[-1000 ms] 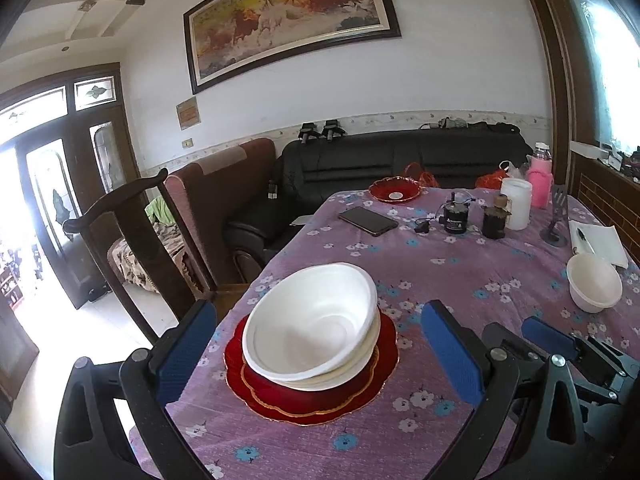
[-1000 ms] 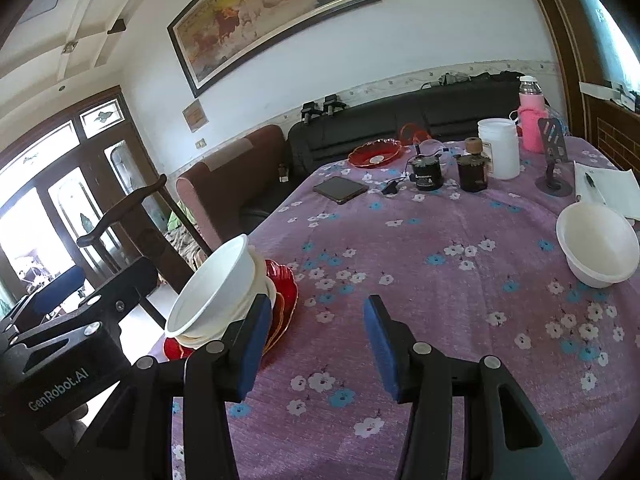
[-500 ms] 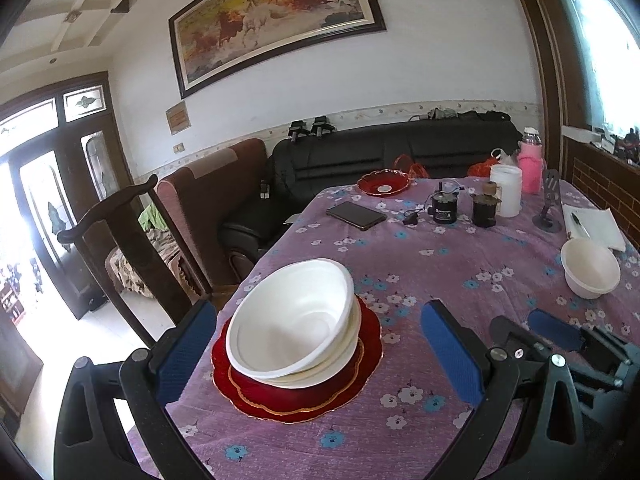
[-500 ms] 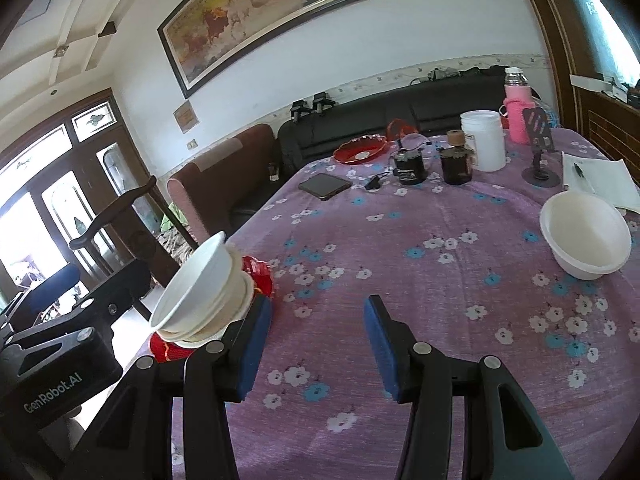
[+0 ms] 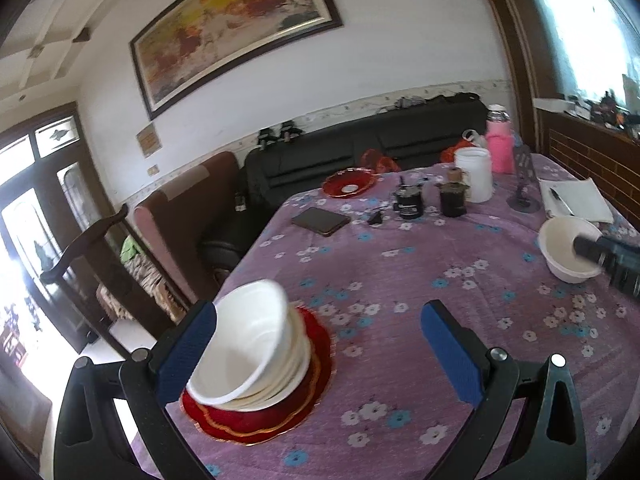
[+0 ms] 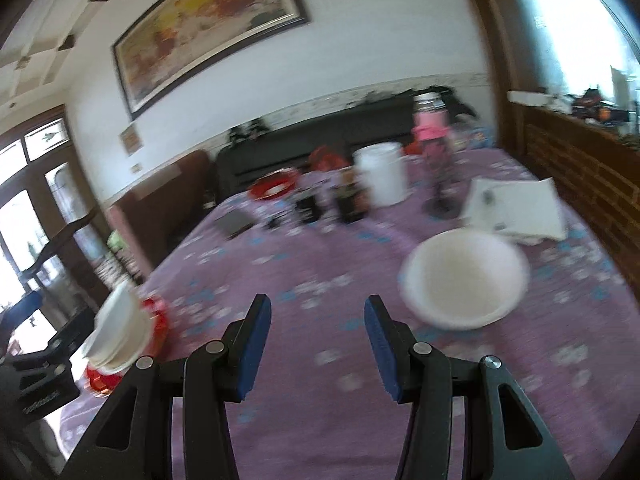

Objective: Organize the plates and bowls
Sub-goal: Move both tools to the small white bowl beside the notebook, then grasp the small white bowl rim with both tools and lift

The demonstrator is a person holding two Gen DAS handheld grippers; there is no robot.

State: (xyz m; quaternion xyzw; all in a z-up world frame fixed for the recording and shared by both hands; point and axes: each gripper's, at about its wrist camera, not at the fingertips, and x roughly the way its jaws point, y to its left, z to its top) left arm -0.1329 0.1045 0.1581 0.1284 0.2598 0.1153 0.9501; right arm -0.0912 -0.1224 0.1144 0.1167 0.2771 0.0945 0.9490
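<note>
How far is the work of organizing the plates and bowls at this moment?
Done: white bowls sit stacked on red plates at the near table edge. In hand: nothing; the left gripper and right gripper are open and empty. Left: the lone white bowl and the far red plate are not yet gathered.

Matt floral cloth (image 5: 400,280); glossy white bowls (image 5: 244,344); shiny red plates (image 5: 280,420).

On the bench (image 5: 400,280) two white bowls show as separate pieces: one tilted atop the stack (image 5: 244,348) and one standing alone (image 5: 560,252). Under the tilted bowl lie several white dishes, too blurred to count. Two red plates: one (image 5: 276,420) beneath the stack, one (image 5: 347,184) far off. Two dark jars (image 5: 451,200), one white tub (image 5: 474,174), one pink bottle (image 5: 500,148), one phone (image 5: 320,221).
</note>
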